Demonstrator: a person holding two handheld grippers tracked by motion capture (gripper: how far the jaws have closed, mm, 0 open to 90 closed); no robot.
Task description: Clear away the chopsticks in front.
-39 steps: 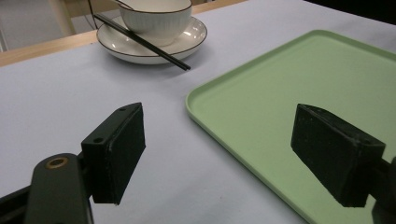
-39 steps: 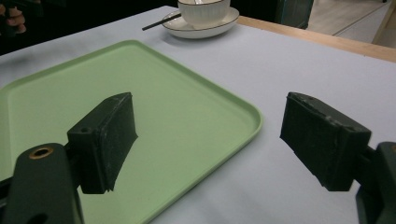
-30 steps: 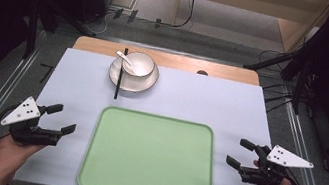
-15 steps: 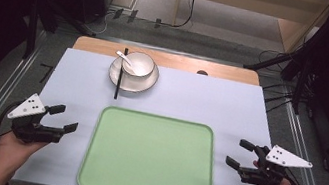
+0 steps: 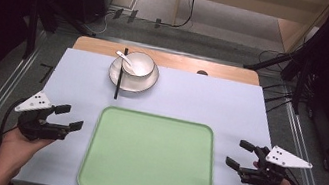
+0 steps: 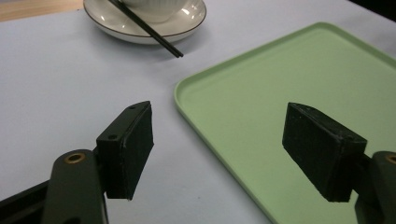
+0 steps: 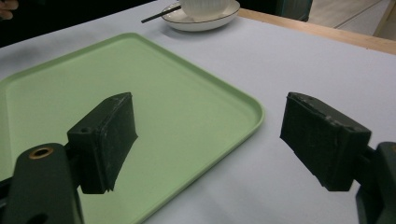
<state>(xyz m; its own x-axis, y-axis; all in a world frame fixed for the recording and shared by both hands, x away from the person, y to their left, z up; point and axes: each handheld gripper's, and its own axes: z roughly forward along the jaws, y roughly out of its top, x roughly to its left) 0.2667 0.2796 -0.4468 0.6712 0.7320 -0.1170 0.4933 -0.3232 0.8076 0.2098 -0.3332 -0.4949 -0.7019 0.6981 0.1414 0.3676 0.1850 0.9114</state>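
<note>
The left tool (image 5: 69,118) has been brought slightly nearer the tray (image 5: 150,157), its jaws narrowed a little yet spread and empty. The right tool (image 5: 239,154) is held spread beside the tray's other edge. The tray's left edge seems targeted.

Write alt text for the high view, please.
A person's two hands hold black two-jaw grippers, left gripper and right gripper, open beside an empty pale green plastic tray. Beyond it sit a white bowl on a saucer, with black chopsticks.
</note>
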